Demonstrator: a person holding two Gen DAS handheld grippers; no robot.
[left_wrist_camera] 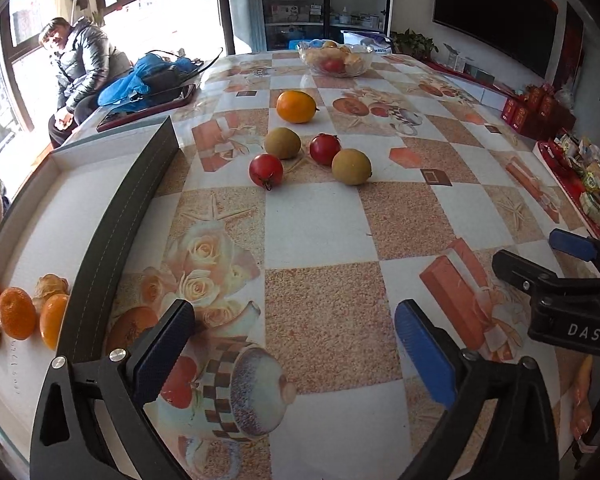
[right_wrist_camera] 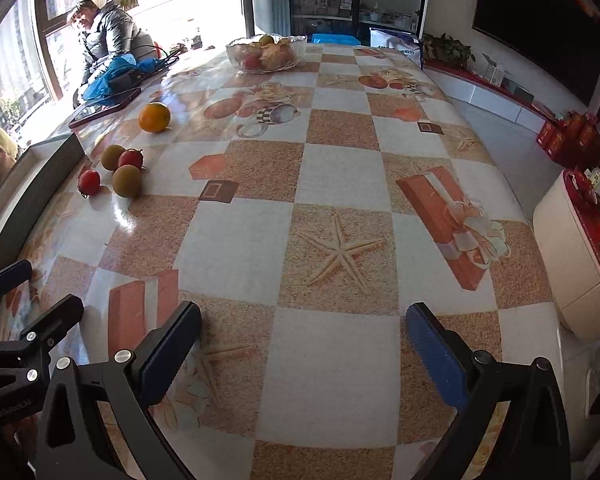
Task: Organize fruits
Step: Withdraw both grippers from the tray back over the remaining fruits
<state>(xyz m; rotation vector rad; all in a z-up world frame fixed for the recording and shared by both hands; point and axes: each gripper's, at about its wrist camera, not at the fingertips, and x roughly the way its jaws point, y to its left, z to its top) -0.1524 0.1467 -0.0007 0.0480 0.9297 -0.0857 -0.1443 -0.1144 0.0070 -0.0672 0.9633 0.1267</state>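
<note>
Counter (left_wrist_camera: 320, 220) is carrying everything, under a checkered cloth printed with roses, starfish and gift boxes. Box (left_wrist_camera: 112, 216) with dark walls and a white floor is sitting along the counter's left edge; in the left wrist view three oranges (left_wrist_camera: 16, 312) and some pale crumpled bits are lying in its near end. Glass bowl (left_wrist_camera: 335, 58) with more fruit is standing at the far end, well apart from the rest. Loose fruit is sitting mid-counter, just right of the box's far corner: one orange (left_wrist_camera: 296, 107) farthest back, then two kiwis (left_wrist_camera: 283, 143) (left_wrist_camera: 351, 166) and two tomatoes (left_wrist_camera: 325, 149) (left_wrist_camera: 265, 171) clustered, some touching. Left gripper (left_wrist_camera: 296, 344) is hovering over bare cloth near the box wall, fingers (left_wrist_camera: 424, 352) spread wide, nothing between them. Right gripper (right_wrist_camera: 304, 348) is hanging over the counter to its right, fingers (right_wrist_camera: 436, 354) also wide apart and holding nothing; its black body is showing at the right edge of the left wrist view. A person in a dark puffer jacket is sitting by the window past the far left corner.
</note>
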